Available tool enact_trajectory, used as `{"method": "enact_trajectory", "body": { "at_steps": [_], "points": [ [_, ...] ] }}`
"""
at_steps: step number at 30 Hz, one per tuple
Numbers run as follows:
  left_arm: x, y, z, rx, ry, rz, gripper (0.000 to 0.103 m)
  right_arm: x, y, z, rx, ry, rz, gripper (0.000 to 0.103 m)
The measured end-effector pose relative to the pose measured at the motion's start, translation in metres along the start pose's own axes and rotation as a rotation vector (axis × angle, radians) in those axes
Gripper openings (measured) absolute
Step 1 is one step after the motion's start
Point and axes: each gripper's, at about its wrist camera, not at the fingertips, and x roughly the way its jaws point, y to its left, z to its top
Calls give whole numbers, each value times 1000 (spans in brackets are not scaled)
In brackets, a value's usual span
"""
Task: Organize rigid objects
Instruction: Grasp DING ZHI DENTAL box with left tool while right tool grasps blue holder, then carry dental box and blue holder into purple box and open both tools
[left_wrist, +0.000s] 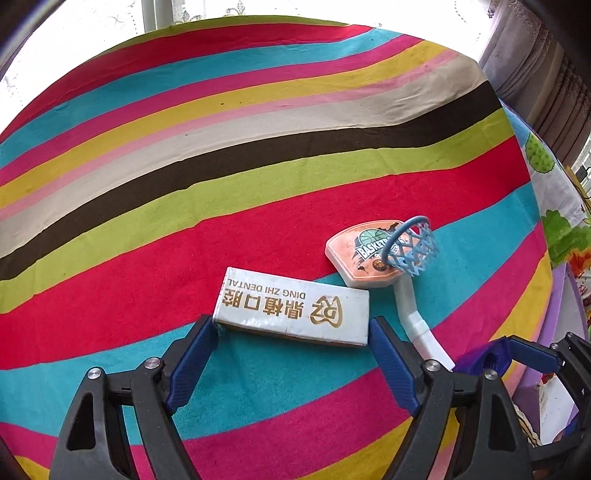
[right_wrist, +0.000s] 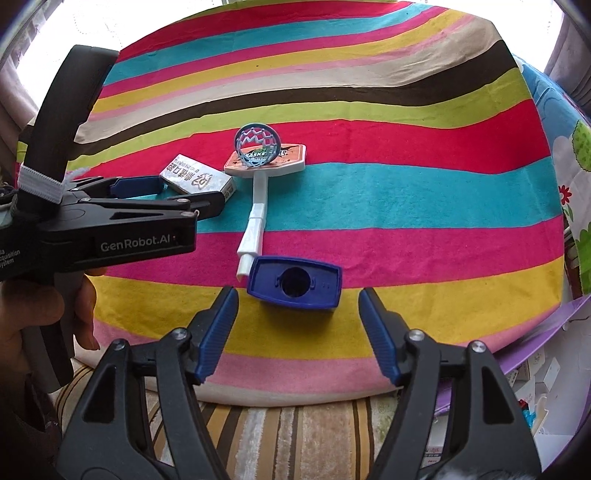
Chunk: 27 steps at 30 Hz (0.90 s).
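Lying beside white box (left_wrist: 295, 308) | hoop toy (left_wrist: 384, 254) | blue base (right_wrist: 294, 282)

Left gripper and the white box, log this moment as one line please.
left gripper: open, jaws straddling white box, no grip | right gripper: open near blue base | toy hoop: lying on striped cloth

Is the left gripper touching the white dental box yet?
Cannot tell. In the left wrist view the left gripper straddles the white dental box, fingertips at its ends, no clear gap or press.
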Motion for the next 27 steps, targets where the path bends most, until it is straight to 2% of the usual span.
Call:
{"method": "enact_trajectory", "body": {
  "at_steps": [4, 12, 15, 17, 22, 25, 27],
  "points": [
    [4, -3, 3, 49, -8, 42, 86, 4, 0, 3, 1, 3, -3, 71],
    [2, 2, 2, 69, -44, 30, 85, 17, -1, 10, 11, 18, 13, 71],
    [3, 1, 2, 68, -51, 33, 88, 19, -1, 11, 10, 18, 18, 70],
    [5, 1, 3, 67, -48, 33, 90, 19, -1, 12, 9, 13, 9, 57],
    [5, 3, 2, 52, -45, 42, 92, 16, -4, 10, 23, 3, 24, 56],
    [4, 3, 1, 36, -44, 49, 89, 14, -7, 9, 35, -3, 28, 56],
    [1, 2, -1, 41, -46, 47, 83, 11, -8, 7, 41, -9, 29, 56]
  ]
}}
